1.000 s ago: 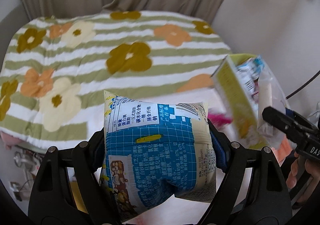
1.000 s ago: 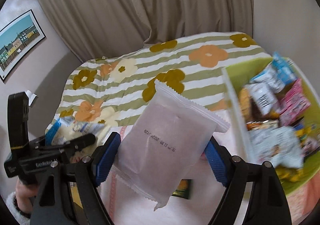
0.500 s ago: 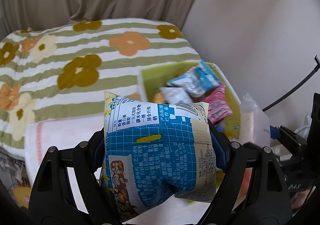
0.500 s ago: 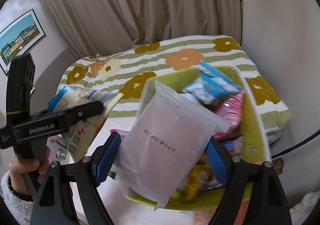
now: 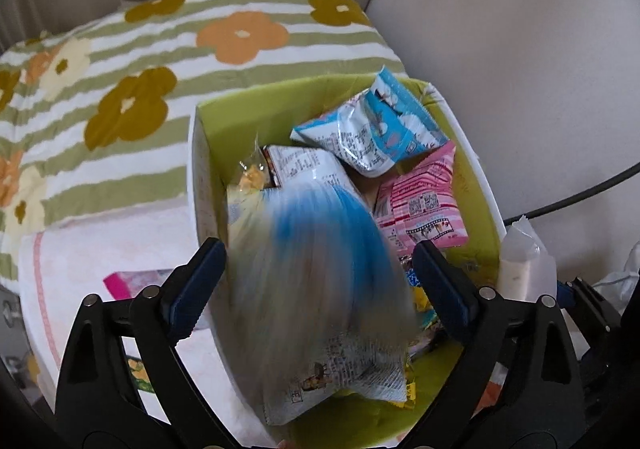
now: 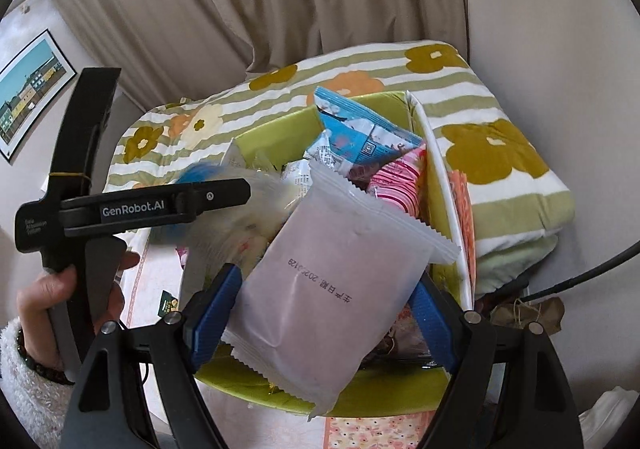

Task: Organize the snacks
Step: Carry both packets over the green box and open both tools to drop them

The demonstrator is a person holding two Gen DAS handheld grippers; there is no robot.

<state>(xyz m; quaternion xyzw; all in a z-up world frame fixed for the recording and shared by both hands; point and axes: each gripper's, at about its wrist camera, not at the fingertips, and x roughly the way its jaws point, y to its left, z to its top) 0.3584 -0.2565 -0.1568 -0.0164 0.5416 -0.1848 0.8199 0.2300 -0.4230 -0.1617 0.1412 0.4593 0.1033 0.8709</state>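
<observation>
A lime-green snack box [image 5: 208, 129] [image 6: 272, 125] sits on the bed, holding several packets. My left gripper [image 5: 320, 281] is open above it; the blue-and-white snack bag [image 5: 316, 277] is blurred, dropping free between the spread fingers into the box. In the right wrist view the left gripper [image 6: 172, 201] hangs over the box's left side with the blurred bag [image 6: 240, 217] under it. My right gripper [image 6: 324, 313] is shut on a frosted white packet [image 6: 340, 281] with a printed date, held over the box's near edge.
The box holds a light-blue packet [image 5: 384, 129], a pink packet [image 5: 424, 205] and a white labelled packet [image 5: 304, 165]. A floral striped quilt [image 5: 160, 61] covers the bed. A pink towel [image 5: 92, 245] with small packets lies left of the box. A wall and black cable [image 5: 580, 193] stand right.
Both grippers moved over the green box. My left gripper opened and let go of the blue-and-white bag, which is falling. The right gripper still holds its white packet.
</observation>
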